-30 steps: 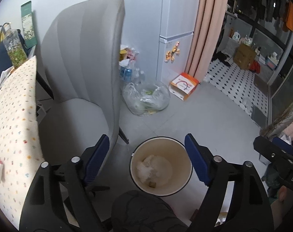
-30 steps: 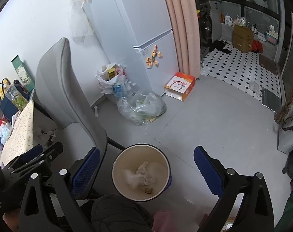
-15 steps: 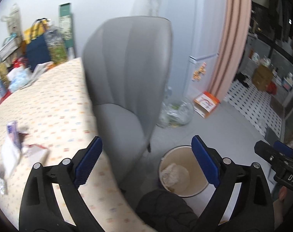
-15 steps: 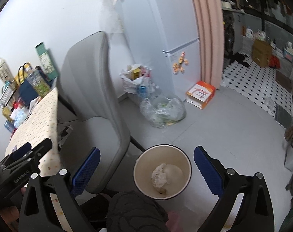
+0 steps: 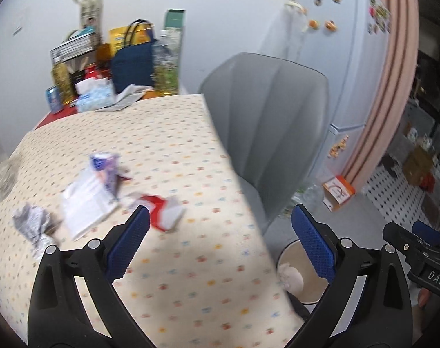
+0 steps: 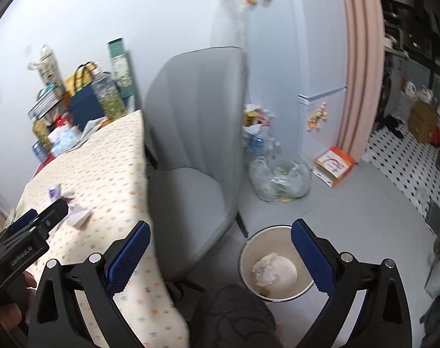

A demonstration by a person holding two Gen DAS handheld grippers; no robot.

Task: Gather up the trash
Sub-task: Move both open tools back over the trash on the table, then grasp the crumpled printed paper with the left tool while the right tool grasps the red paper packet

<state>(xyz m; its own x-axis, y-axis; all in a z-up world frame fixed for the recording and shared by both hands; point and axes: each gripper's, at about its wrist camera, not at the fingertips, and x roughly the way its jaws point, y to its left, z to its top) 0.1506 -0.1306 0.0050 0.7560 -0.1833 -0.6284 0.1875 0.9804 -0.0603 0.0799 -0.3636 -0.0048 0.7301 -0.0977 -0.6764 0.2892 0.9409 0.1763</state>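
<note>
The left hand-held gripper hangs over the counter near its right edge, jaws spread wide and empty. Scraps of trash lie just ahead on the cloth, with bare cloth around them. The right hand-held gripper, also spread and empty, sits above the floor, where the bin stands beside the chair, holding crumpled paper.

The table wears a matt cloth with small coloured dots; crumpled paper scraps lie at its nine o'clock side. The chair is smooth grey upholstery. The bin looks glossy cream inside, holding wadded tissue. A clear plastic bag shines at one o'clock.
</note>
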